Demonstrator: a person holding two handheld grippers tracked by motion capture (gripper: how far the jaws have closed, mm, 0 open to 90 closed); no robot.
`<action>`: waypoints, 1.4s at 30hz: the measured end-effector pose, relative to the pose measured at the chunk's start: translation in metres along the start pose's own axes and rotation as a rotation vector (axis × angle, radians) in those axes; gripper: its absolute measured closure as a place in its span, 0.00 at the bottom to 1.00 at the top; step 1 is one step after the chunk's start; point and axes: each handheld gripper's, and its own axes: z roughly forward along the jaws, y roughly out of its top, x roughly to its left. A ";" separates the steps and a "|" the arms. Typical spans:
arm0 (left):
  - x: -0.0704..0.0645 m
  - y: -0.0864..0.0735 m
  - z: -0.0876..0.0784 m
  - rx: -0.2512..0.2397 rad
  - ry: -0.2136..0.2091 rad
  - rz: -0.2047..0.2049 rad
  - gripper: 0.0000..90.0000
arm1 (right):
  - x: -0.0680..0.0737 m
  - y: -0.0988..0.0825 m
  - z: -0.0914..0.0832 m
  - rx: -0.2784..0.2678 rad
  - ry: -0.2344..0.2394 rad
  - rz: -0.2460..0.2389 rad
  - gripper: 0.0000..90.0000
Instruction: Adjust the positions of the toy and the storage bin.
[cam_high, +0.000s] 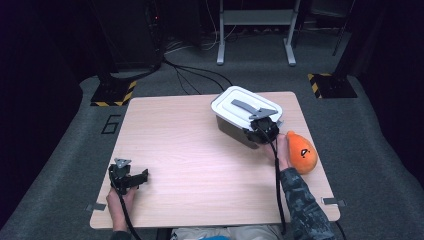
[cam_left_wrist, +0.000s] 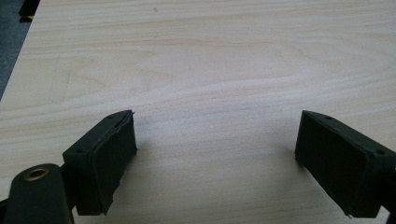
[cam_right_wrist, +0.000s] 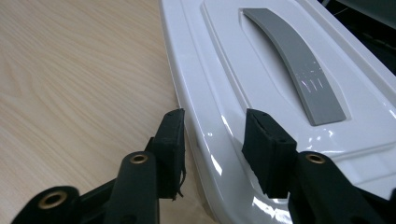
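Pale wooden table, dark floor beyond. White lid on its box, far right of the table, pinched at the near rim by right gripper. Left gripper spread wide, empty. Risks slipping off the glossy rim, or dragging the box along. Cannot make out latches or contents.

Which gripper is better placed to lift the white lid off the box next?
Right. The right gripper already straddles the rim of the white lid, one jaw on each side. The left gripper sits open over bare table, far from the box.
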 end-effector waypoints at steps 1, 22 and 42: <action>0.000 0.000 0.000 0.000 0.000 0.000 0.13 | 0.000 0.001 0.002 -0.001 -0.002 -0.009 0.67; 0.000 0.000 0.000 0.001 0.000 -0.001 0.13 | 0.002 0.003 0.006 -0.027 0.076 0.002 0.79; 0.000 0.000 0.000 0.001 0.000 0.000 0.13 | -0.005 -0.003 0.004 -0.010 -0.009 -0.110 0.59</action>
